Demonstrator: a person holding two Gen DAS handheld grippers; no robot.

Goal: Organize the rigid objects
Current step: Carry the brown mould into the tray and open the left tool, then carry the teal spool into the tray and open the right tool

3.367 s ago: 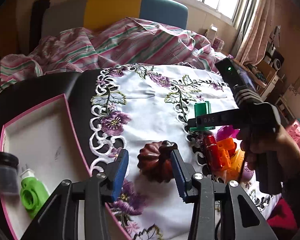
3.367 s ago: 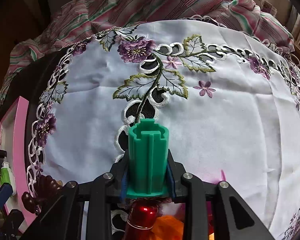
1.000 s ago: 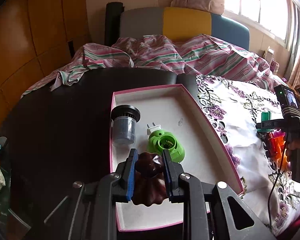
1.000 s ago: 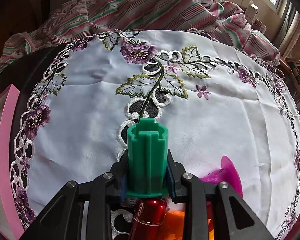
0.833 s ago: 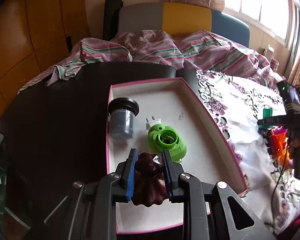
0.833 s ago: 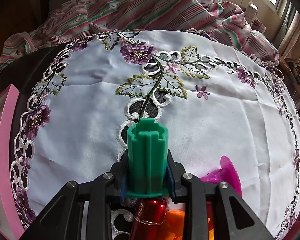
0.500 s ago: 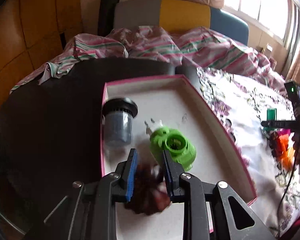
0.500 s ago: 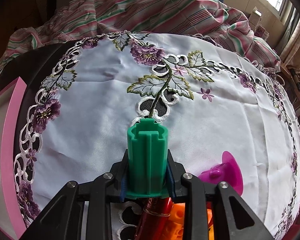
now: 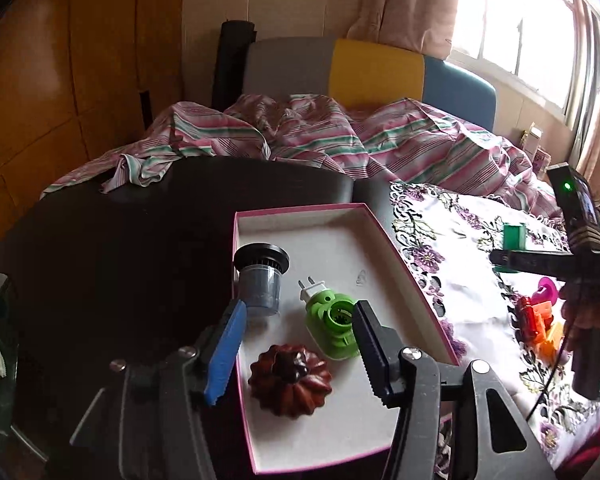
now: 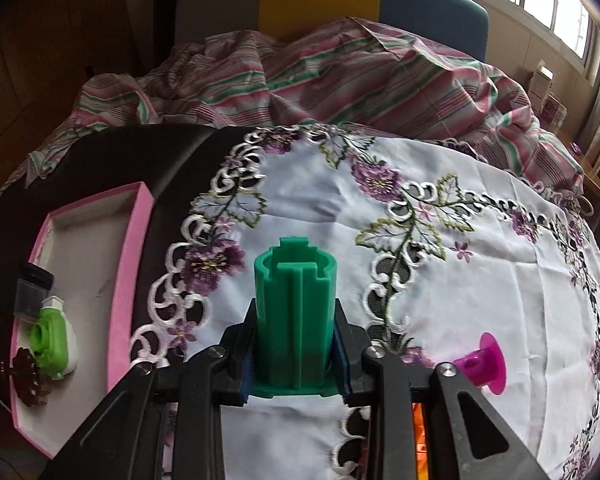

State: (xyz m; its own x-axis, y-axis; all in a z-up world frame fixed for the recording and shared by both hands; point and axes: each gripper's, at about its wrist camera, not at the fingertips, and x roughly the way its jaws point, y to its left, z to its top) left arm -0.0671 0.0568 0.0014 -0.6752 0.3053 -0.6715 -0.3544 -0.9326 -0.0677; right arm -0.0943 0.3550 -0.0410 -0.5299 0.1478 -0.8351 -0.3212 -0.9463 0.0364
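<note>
A dark red pumpkin-shaped piece (image 9: 290,380) lies on the floor of the pink-rimmed box (image 9: 340,240), at its near end. My left gripper (image 9: 299,308) hovers over it. Its jaws are opening, and the pads stand clear of the piece on both sides. Beyond the piece, also in the box, are a grey jar with a black lid (image 9: 260,276) and a green plug-in device (image 9: 334,320). My right gripper (image 10: 296,340) is shut on an upright green plastic piece (image 10: 296,308) above the embroidered cloth (image 10: 460,300). The box (image 10: 128,260) is to its left.
A magenta piece (image 10: 484,364) and red and orange toys (image 9: 536,320) lie on the cloth at the right. A person's hand (image 9: 584,320) holds the right gripper there. A striped blanket (image 9: 340,140) covers the table's far side. The bare dark tabletop (image 9: 120,260) is left of the box.
My left gripper opened and let go of the pumpkin piece, which now rests in the box. The right gripper rose and swung toward the box with the green piece still in it.
</note>
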